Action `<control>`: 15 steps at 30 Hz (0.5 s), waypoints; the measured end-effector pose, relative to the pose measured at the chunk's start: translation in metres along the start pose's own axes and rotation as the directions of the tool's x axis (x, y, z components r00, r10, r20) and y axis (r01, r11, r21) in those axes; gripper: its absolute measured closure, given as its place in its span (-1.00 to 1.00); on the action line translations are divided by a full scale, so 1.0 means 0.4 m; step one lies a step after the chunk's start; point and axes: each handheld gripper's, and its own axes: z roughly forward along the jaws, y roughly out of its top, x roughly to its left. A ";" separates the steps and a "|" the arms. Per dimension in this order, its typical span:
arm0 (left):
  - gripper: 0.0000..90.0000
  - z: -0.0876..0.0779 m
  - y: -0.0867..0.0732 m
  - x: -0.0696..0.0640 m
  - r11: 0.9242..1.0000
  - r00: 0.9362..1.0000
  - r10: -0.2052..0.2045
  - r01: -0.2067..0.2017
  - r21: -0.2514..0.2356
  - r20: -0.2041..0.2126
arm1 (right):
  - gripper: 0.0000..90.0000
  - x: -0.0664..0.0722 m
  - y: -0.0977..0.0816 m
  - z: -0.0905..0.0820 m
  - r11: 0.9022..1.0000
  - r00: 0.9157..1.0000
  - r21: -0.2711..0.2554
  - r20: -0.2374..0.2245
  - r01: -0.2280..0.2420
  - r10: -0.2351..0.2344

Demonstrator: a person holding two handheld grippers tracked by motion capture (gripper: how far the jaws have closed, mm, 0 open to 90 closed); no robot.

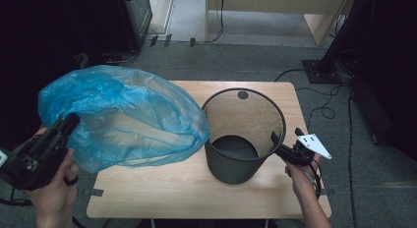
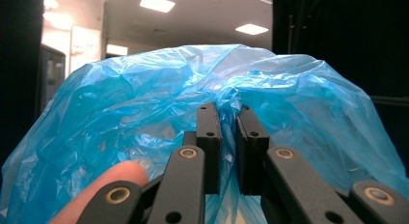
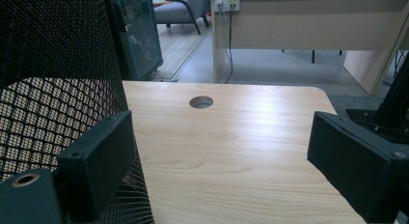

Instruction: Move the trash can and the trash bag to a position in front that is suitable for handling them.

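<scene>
Left tongs (image 2: 227,120) pinch a fold of the blue plastic bag (image 1: 123,117), which billows above the left half of the tabletop (image 1: 196,193), touching the rim of the black mesh bin (image 1: 243,137). Bin upright, right of centre. Right tongs (image 1: 282,144) spread wide at the bin's right wall, one jaw against the mesh.

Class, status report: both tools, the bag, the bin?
Left tool shut on blue plastic bag, held aloft. Right tool open beside mesh bin. Nothing blocking bin.
</scene>
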 end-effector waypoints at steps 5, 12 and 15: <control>0.85 0.018 0.003 -0.031 1.000 0.999 0.008 -0.008 0.004 0.043 | -0.78 0.012 -0.001 0.003 1.000 1.000 0.001 -0.006 -0.006 0.006; 0.85 0.060 -0.017 -0.069 1.000 0.995 -0.018 0.017 0.012 0.098 | -0.78 0.040 -0.005 0.007 1.000 1.000 0.001 -0.026 -0.005 0.005; 0.85 0.081 -0.025 -0.089 1.000 0.993 -0.025 0.023 0.019 0.119 | -0.78 0.054 -0.006 0.008 1.000 0.999 0.002 -0.033 -0.009 0.009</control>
